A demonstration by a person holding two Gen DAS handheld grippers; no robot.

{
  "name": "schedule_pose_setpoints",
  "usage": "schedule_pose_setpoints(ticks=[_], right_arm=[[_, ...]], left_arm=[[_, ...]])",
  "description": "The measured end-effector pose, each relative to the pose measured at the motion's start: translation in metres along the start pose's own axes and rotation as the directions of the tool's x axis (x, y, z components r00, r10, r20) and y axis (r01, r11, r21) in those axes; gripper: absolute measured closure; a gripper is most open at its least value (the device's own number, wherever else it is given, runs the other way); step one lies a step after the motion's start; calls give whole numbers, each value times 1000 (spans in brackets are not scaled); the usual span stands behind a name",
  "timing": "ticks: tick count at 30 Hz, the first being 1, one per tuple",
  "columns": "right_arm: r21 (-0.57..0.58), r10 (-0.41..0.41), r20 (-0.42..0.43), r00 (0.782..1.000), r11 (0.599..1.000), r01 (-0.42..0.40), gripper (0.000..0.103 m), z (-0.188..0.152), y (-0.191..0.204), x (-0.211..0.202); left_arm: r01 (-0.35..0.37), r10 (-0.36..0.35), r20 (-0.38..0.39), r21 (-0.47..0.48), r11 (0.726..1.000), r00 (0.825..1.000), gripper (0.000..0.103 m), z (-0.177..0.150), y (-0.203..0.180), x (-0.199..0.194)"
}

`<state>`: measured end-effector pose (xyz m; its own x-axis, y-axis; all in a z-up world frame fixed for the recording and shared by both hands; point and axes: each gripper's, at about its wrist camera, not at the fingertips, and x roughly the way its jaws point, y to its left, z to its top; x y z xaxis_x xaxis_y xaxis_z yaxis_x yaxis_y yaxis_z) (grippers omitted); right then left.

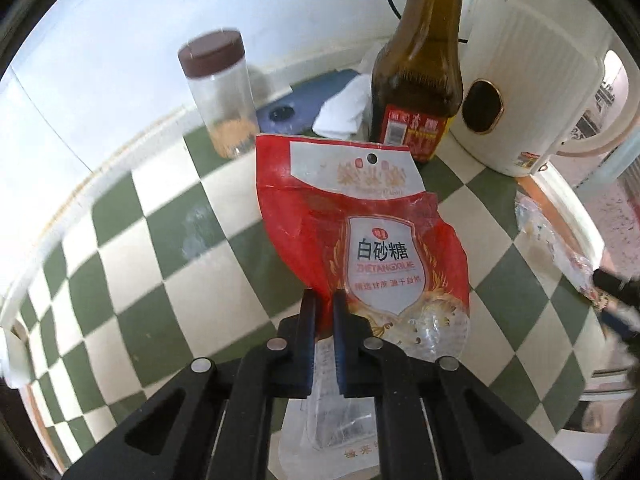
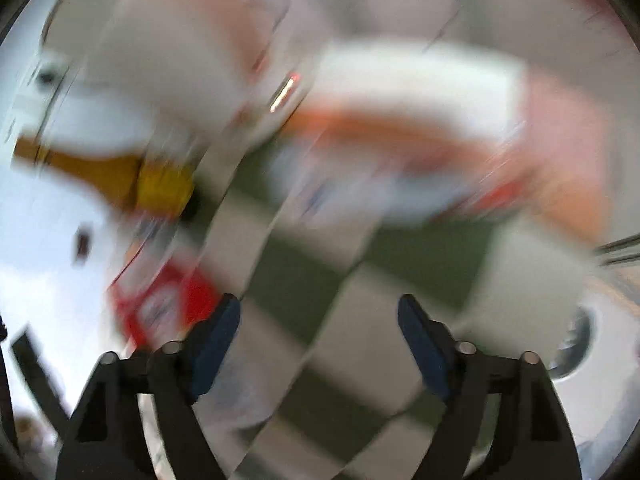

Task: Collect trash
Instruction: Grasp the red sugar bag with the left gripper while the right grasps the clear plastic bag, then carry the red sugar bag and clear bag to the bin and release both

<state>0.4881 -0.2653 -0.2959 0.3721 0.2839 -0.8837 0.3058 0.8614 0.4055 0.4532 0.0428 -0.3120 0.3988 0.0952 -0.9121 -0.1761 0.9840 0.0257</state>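
Since the left gripper is clenched on the lower edge of the red sugar bag, lifted above the checkered table, the limp, light, slippery film needs an edge pinch, while the right gripper gapes empty.

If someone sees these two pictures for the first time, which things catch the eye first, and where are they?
The red sugar bag dominates the left wrist view, pinched at its lower edge by the left tongs above the green-and-white checkered table. Behind it stand a brown sauce bottle and a white kettle. The right wrist view is heavily blurred; only the open right tongs are sharp.
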Motion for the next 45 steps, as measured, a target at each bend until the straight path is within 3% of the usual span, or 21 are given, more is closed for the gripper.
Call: schedule_pose_setpoints(ticks=[5, 7, 8, 11, 12, 13, 14, 15, 17, 21, 26, 30, 34, 38, 41, 45], right_arm=[[-54, -220, 22, 975, 974, 221, 14, 38, -8, 19], [-90, -286, -2, 958, 954, 285, 14, 44, -14, 36], [-99, -315, -36, 948, 945, 311, 8, 45, -17, 50], [-175, -373, 22, 928, 912, 371, 13, 40, -4, 58], [-177, -371, 39, 928, 911, 372, 17, 39, -3, 57], [-174, -363, 72, 929, 912, 371, 34, 37, -3, 53], [-185, -352, 96, 931, 913, 364, 77, 36, -1, 50], [-191, -339, 101, 935, 916, 352, 103, 37, 0, 47], [-157, -259, 59, 964, 951, 265, 101, 37, -10, 41], [-100, -163, 89, 983, 980, 171, 101, 31, -26, 12], [-44, -54, 150, 987, 997, 62, 101, 2, -45, -48], [7, -9, 210, 978, 1000, 7, 101, -20, -84, -101], [86, -17, 258, 966, 996, -5, 101, -44, -151, -155], [225, -114, 275, 955, 973, 52, 101, -85, -258, -201], [341, -198, 233, 952, 933, 111, 101, -126, -342, -210], [495, -265, 119, 957, 851, 174, 101, -185, -456, -191]], left_arm=[[-14, 14, 2, -12, 1000, 1000, 98, 3, 2, 2], [-16, 16, 8, -5, 1000, 1000, 98, 5, -4, 4], [-13, 13, 10, 0, 1000, 1000, 98, 6, -8, 4], [-8, 7, 39, 14, 1000, 999, 98, 10, -20, 1], [-3, 2, 50, 20, 1000, 999, 98, 11, -22, -3], [3, -4, 57, 22, 1000, 998, 98, 11, -22, -7], [8, -10, 67, 30, 1000, 998, 98, 11, -24, -13], [10, -13, 74, 35, 999, 997, 98, 11, -25, -18], [21, -25, 92, 39, 999, 995, 98, 10, -27, -29], [46, -54, 141, 58, 997, 989, 98, 7, -33, -65], [84, -103, 187, 107, 991, 977, 98, -4, -59, -115], [126, -161, 197, 177, 976, 967, 98, -19, -101, -146], [179, -234, 176, 282, 943, 956, 98, -44, -164, -172], [250, -311, 80, 422, 871, 947, 98, -88, -253, -178], [304, -330, -45, 516, 801, 943, 98, -137, -324, -154], [376, -268, -266, 592, 713, 926, 98, -224, -412, -67]])
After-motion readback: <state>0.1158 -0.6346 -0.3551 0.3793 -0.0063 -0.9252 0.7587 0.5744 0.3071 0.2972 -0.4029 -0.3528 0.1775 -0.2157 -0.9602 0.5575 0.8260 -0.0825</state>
